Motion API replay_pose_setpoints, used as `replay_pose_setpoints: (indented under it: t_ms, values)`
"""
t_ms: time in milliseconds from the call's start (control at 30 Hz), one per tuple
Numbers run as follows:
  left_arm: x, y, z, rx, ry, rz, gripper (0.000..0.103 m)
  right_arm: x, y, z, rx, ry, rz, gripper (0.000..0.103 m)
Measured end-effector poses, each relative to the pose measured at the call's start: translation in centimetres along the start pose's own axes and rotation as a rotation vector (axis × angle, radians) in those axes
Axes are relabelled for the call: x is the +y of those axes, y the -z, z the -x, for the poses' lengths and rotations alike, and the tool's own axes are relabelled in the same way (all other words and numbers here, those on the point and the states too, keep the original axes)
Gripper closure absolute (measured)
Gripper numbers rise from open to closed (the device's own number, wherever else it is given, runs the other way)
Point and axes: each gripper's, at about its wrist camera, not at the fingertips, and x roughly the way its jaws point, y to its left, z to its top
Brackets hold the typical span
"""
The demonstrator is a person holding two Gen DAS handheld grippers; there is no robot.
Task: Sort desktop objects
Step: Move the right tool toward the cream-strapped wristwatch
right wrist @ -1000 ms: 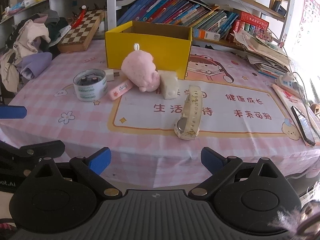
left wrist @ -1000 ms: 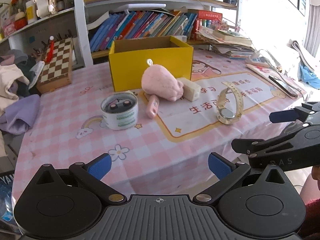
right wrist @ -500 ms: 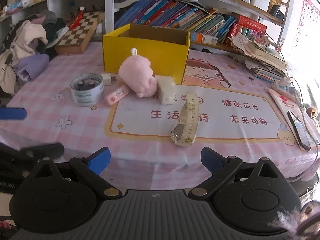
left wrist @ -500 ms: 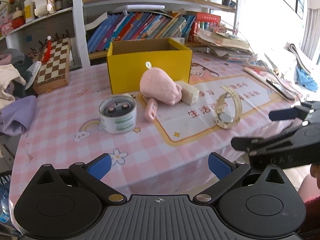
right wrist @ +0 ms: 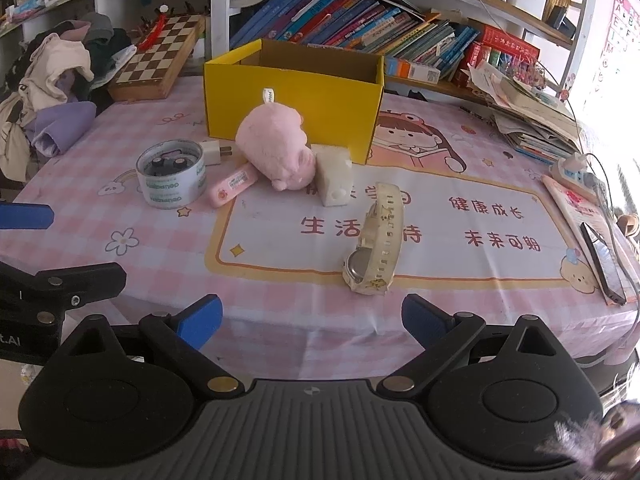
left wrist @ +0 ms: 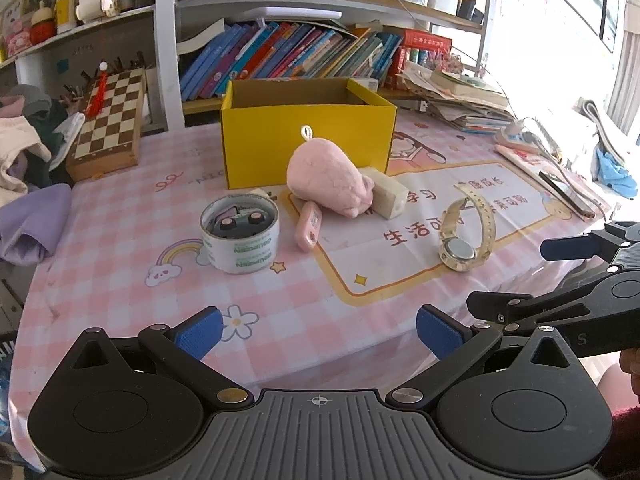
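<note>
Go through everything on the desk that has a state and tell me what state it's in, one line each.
Left gripper: open, holding nothing.
Right gripper: open, holding nothing.
Yellow box: open at the top, upright.
Tape roll: lying flat, small toy car inside.
Pink plush: on its side, touching the white block.
Watch: strap closed in a loop, resting on its side.
Chessboard case: closed.

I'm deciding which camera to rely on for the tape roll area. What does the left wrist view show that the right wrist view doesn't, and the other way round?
Only the left wrist view: the right gripper from the side, open, and the watch strap's open loop.

Only the right wrist view: the white plug with its prongs behind the tape roll, largely hidden in the left view, and the left gripper, open.

Both: the yellow box, pink plush, tape roll and watch, all untouched.
</note>
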Motion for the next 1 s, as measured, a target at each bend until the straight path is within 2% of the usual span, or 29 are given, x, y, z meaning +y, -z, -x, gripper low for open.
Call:
replay_pose_setpoints:
  t_ms: [67,233,533,867,1000]
  values:
    - [0.0,0.0,-0.2,0.003,-0.001,0.002,0.0,-0.1,0.0,-0.1,0.002,-0.001,-0.002,0.016]
    - [0.1,-0.2,-0.4,-0.004,-0.001,0.004,0.0,-0.9,0.0,-0.6,0.006,0.001,-0.035,0.026]
    - [0.2,-0.5,-1.3,0.01,-0.011,0.012,0.0,-2.0,-0.3,-1.4,0.014,0.026,-0.067,0.027]
    - [0.6,-0.3,-1.9,0.029,-0.053,0.05,0.0,-2.7,-0.5,-3.1,0.04,0.026,-0.074,0.04]
    - [0.9,-0.9,-2.7,0.025,-0.074,0.074,0.0,-3.3,-1.0,-4.1,0.036,0.033,-0.07,0.041]
